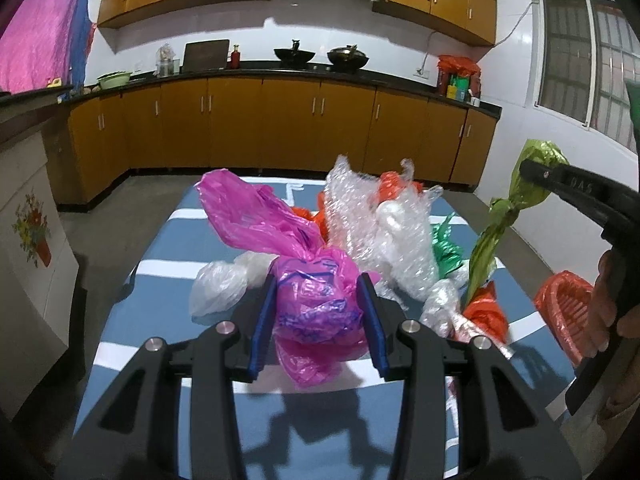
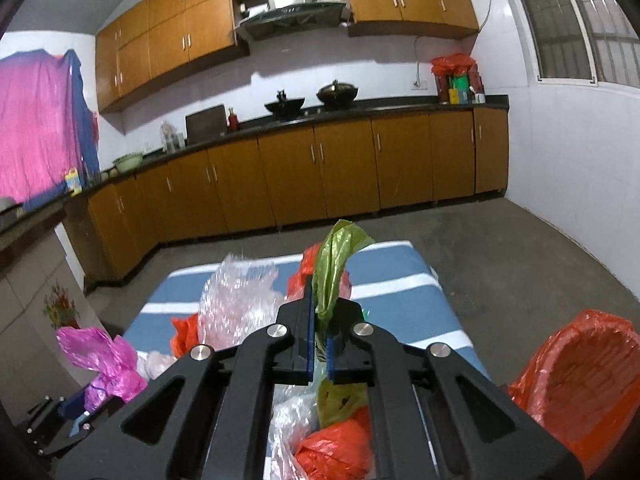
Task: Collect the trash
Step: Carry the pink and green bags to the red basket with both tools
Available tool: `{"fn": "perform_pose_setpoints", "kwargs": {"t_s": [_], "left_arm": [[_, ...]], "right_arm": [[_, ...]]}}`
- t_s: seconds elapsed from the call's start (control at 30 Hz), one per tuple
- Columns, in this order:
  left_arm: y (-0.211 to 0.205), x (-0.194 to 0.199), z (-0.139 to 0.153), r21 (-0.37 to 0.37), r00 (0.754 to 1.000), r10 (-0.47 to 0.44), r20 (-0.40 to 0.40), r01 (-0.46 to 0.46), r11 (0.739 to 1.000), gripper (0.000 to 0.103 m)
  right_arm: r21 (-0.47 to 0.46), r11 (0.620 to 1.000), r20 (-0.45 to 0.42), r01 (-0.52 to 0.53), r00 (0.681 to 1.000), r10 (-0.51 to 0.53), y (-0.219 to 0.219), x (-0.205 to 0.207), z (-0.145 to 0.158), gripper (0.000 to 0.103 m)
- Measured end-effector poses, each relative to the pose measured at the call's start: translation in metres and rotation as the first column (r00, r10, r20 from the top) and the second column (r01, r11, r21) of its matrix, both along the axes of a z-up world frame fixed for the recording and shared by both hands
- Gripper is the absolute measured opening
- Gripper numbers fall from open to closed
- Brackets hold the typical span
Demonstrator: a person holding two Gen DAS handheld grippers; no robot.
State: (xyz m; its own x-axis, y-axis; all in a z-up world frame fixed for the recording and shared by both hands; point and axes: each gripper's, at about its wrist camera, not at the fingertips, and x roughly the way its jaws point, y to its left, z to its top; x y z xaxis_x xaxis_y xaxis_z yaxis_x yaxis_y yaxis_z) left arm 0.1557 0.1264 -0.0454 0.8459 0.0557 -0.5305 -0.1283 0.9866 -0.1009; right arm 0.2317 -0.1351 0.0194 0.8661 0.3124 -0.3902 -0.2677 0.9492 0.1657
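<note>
Two claws at work here. The left claw (image 1: 320, 320) has its blue pads on either side of the knotted pink bag (image 1: 316, 308), pressed against the bulge and gripping it, near the front of the surface (image 1: 160, 268). Over on the right, the right claw (image 2: 319, 344) is pinched tight on the twisted neck of the green bag (image 2: 334, 268), which stands up out of the pile with its tail hanging below the pads.

The step in hand looks like carrying these two bags off to the red-lined basket (image 2: 580, 380), which sits low at the right, just beside the surface. My advice: lift the green bag straight up first, because its lower end trails among the orange bag (image 2: 336, 452) and clear film, and a sideways pull could drag those along. The pink bag is soft and full of air, so a hold nearer the knot would slip less than a squeeze on the bulge.

The rest of the heap lies mid-surface: bubble wrap (image 1: 372, 216), a clear bag (image 1: 224, 284), orange and shiny green scraps. The surface wears a blue cloth with white stripes. Beyond it, a kitchen with a grey concrete floor, brown cabinets (image 1: 280, 128) under a dark worktop, two woks (image 1: 320, 56) on the stove, a barred window (image 1: 580, 60) at the right, and a pink cloth (image 1: 40, 32) hanging at the left.
</note>
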Motion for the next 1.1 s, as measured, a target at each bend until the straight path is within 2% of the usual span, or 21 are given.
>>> {"fn": "perform_pose_setpoints", "kwargs": {"t_s": [0.33, 0.53, 0.73, 0.87, 1.1], "left_arm": [[-0.048, 0.013, 0.024, 0.023, 0.991, -0.125, 0.041, 0.124, 0.992, 0.04], [-0.102, 0.024, 0.034, 0.019, 0.964, -0.261, 0.056, 0.26, 0.965, 0.04], [-0.169, 0.033, 0.038, 0.023, 0.906, -0.419, 0.062, 0.418, 0.908, 0.04], [-0.217, 0.043, 0.037, 0.013, 0.855, -0.515, 0.059, 0.515, 0.857, 0.04], [-0.279, 0.059, 0.028, -0.028, 0.776, -0.63, 0.035, 0.631, 0.776, 0.04]], "right_arm": [[0.008, 0.998, 0.066, 0.065, 0.996, -0.066, -0.053, -0.02, 0.017, 0.005], [0.002, 0.988, 0.088, 0.155, 0.984, -0.155, -0.106, -0.04, 0.021, 0.004], [-0.002, 0.96, 0.084, 0.28, 0.957, -0.279, -0.167, -0.055, 0.017, 0.004], [0.025, 0.932, 0.053, 0.361, 0.931, -0.362, -0.208, -0.061, 0.007, 0.004], [0.049, 0.904, 0.027, 0.425, 0.904, -0.426, -0.246, -0.067, -0.001, 0.004]]}}
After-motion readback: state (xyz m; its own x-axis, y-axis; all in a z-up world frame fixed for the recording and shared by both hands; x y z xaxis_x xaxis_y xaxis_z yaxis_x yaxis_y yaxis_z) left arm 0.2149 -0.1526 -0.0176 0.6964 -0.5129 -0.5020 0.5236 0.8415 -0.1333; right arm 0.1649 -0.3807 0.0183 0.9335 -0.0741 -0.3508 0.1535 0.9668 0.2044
